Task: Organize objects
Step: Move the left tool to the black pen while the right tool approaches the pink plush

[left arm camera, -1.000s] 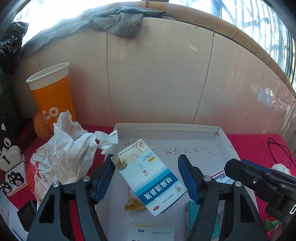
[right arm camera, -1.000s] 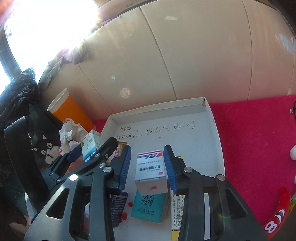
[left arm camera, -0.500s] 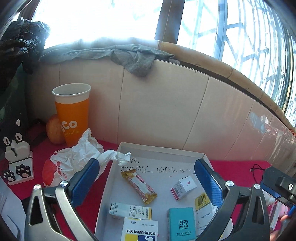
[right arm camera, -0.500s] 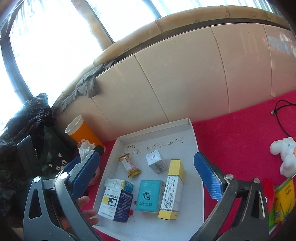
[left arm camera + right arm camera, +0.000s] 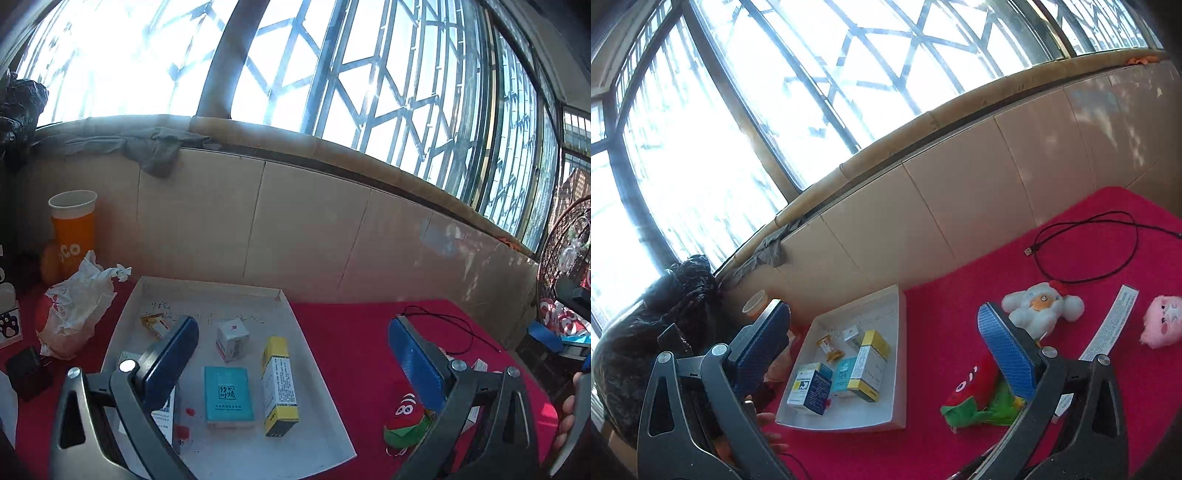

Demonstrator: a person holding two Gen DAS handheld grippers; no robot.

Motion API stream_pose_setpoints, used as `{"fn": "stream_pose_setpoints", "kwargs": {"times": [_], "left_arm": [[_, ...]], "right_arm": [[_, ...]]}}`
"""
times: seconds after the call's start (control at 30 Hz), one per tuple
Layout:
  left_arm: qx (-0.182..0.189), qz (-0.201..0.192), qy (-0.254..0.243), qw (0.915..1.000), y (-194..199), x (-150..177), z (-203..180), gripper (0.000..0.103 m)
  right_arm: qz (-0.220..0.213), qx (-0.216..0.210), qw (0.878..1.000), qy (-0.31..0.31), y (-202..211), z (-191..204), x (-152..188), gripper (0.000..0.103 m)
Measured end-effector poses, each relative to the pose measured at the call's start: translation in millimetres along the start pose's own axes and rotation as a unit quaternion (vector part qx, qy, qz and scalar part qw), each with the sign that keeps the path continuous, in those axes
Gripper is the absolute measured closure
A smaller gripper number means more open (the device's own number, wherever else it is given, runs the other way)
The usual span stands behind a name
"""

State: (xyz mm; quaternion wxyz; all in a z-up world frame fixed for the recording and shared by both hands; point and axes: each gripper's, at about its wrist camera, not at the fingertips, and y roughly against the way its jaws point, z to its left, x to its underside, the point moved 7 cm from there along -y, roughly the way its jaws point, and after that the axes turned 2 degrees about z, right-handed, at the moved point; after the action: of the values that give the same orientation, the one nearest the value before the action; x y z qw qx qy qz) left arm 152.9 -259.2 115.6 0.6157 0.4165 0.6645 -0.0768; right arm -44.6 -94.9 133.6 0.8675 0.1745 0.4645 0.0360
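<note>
Right wrist view gives you five boxes [image 5: 865, 358] and one sachet [image 5: 829, 344] in the tray [image 5: 900, 369], plus three plush toys [image 5: 1043, 304] the left misses. Both hand-held grippers [image 5: 293, 360] [image 5: 884, 345] gape wide, empty.

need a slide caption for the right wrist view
Open right tool above a red cloth, with boxes in a white tray and plush toys alongside.

The left gripper [image 5: 293, 354] has its blue-padded jaws spread fully wide with nothing between them. The right gripper [image 5: 884, 345] stands just as wide and empty, tilted slightly downward. Fingertips [image 5: 768, 419] show beside its left jaw.
</note>
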Motion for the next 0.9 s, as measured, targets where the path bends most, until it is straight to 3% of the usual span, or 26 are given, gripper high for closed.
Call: {"fn": "stream_pose_setpoints", "kwargs": {"times": [0.13, 0.23, 0.4, 0.57, 0.63, 0.73, 0.8, 0.9], "left_arm": [[0.042, 0.033, -0.036, 0.9979, -11, 25, -44, 0.000], [0.072, 0.072, -0.066, 0.9926, -23, 51, -72, 0.000], [0.116, 0.162, -0.130, 0.9712, -39, 114, -112, 0.000], [0.126, 0.230, -0.204, 0.9434, -48, 170, -139, 0.001], [0.127, 0.250, -0.218, 0.9348, -52, 184, -145, 0.011], [0.123, 0.273, -0.222, 0.9278, -58, 197, -146, 0.032], [0.120, 0.270, -0.228, 0.9276, -57, 200, -145, 0.033], [0.118, 0.272, -0.229, 0.9271, -56, 200, -144, 0.033]], "right_arm": [[-0.060, 0.080, 0.995, -0.013, 53, -65, -23, 0.000], [-0.072, 0.145, 0.987, -0.024, 79, -114, -29, 0.000], [-0.029, 0.214, 0.973, -0.078, 92, -194, -15, 0.000], [0.048, 0.209, 0.970, -0.115, 84, -234, 20, 0.000], [0.072, 0.213, 0.968, -0.116, 75, -240, 31, 0.000], [0.093, 0.257, 0.960, -0.060, 57, -251, 33, 0.000], [0.109, 0.296, 0.949, -0.011, 41, -259, 33, 0.000], [0.132, 0.294, 0.947, -0.010, 17, -272, 36, 0.000]]}}
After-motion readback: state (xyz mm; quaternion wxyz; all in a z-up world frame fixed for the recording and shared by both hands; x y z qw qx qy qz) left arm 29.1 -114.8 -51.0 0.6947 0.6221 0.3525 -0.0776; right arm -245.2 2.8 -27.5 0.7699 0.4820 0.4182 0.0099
